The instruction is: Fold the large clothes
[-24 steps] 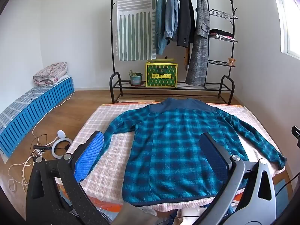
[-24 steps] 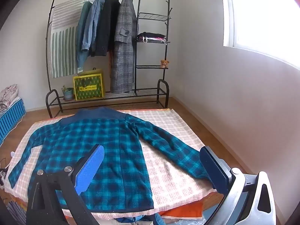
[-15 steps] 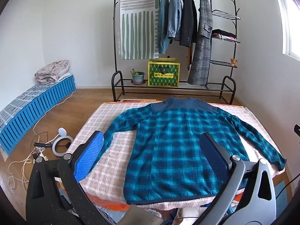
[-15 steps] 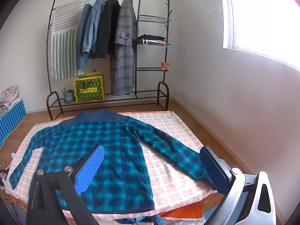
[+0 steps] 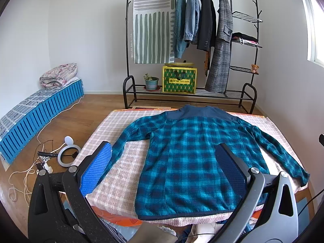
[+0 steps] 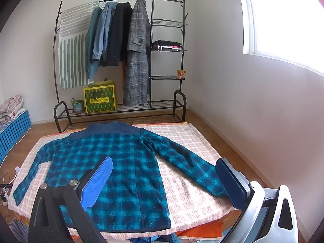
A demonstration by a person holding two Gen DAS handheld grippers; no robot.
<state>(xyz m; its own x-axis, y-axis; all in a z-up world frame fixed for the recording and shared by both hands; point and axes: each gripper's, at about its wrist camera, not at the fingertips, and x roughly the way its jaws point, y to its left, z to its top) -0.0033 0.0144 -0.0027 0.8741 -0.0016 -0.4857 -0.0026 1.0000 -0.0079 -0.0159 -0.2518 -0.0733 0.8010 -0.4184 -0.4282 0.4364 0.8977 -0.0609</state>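
The left gripper [image 5: 164, 162] stands with its jaws spread as wide as they go, nothing between the blue pads [image 5: 97, 170], which hang above the near edge of the bed. The right gripper [image 6: 166, 180] is just as wide and just as empty; its darker pad [image 6: 230, 184] sits over the cuff end of the right sleeve without pressing on it.

Beyond both lies the plaid shirt [image 5: 188, 162] — teal and navy check with a plain navy yoke, spread flat, back up, on the pink checked cover [image 5: 121, 162]. Its hem lies at the near edge, collar toward the far end, and both sleeves slant outward and toward the near corners.

Past the bed stands a black clothes rack [image 5: 127, 60]. On its bottom shelf rests a yellow-and-green box [image 5: 179, 80] with a yellow lid or tray on top; what it holds cannot be seen. Beside it sits a small pot [image 5: 150, 83] with a plant in it. The side shelves carry folded dark clothes [image 5: 244, 38] and a little teddy bear [image 5: 254, 68]. Coats and denim jackets hang from the rail next to a striped cloth [image 5: 151, 24]. On the floor to the left lie a ring light [image 5: 67, 155] and tangled cables, near a low blue-slatted bench [image 5: 40, 111] with a rolled quilt [image 5: 58, 76] on it.

Against the frames just before, the shirt lies unchanged; both views show the rack slightly lower and fuller — the cameras have tilted up a touch.
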